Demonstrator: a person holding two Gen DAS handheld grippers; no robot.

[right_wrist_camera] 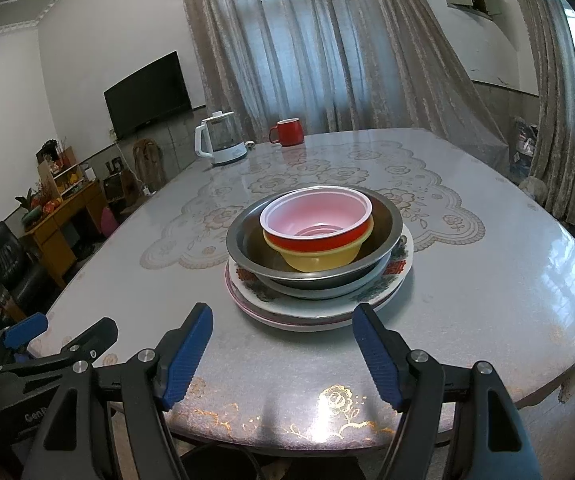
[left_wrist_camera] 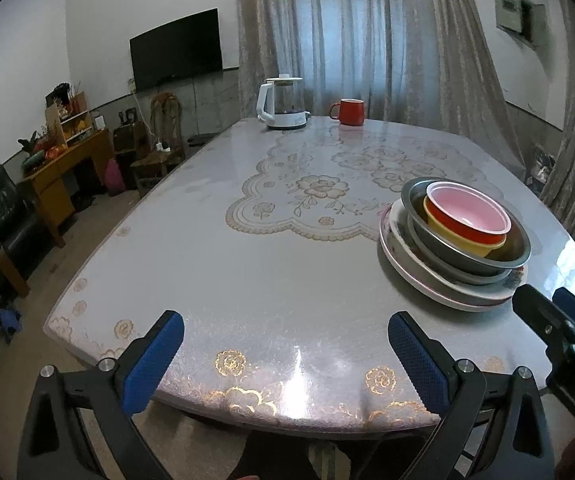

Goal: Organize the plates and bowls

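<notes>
One stack of dishes stands on the table. A red bowl with a pink inside [right_wrist_camera: 317,216] [left_wrist_camera: 469,210] sits in a yellow bowl [right_wrist_camera: 319,258] [left_wrist_camera: 463,242], inside a steel bowl [right_wrist_camera: 383,216] [left_wrist_camera: 415,194], on patterned plates [right_wrist_camera: 397,268] [left_wrist_camera: 397,244]. My right gripper [right_wrist_camera: 283,320] is open and empty, just short of the stack's near edge. My left gripper [left_wrist_camera: 285,326] is open and empty over the table's front edge, left of the stack. The right gripper also shows at the right edge of the left wrist view [left_wrist_camera: 559,312]; the left one shows at the left of the right wrist view [right_wrist_camera: 63,330].
A white kettle [left_wrist_camera: 283,102] [right_wrist_camera: 221,140] and a red mug [left_wrist_camera: 349,112] [right_wrist_camera: 287,132] stand at the far edge of the table [left_wrist_camera: 247,264] [right_wrist_camera: 487,272]. Curtains hang behind. A wooden desk [left_wrist_camera: 63,164], chairs and a wall TV are at the left.
</notes>
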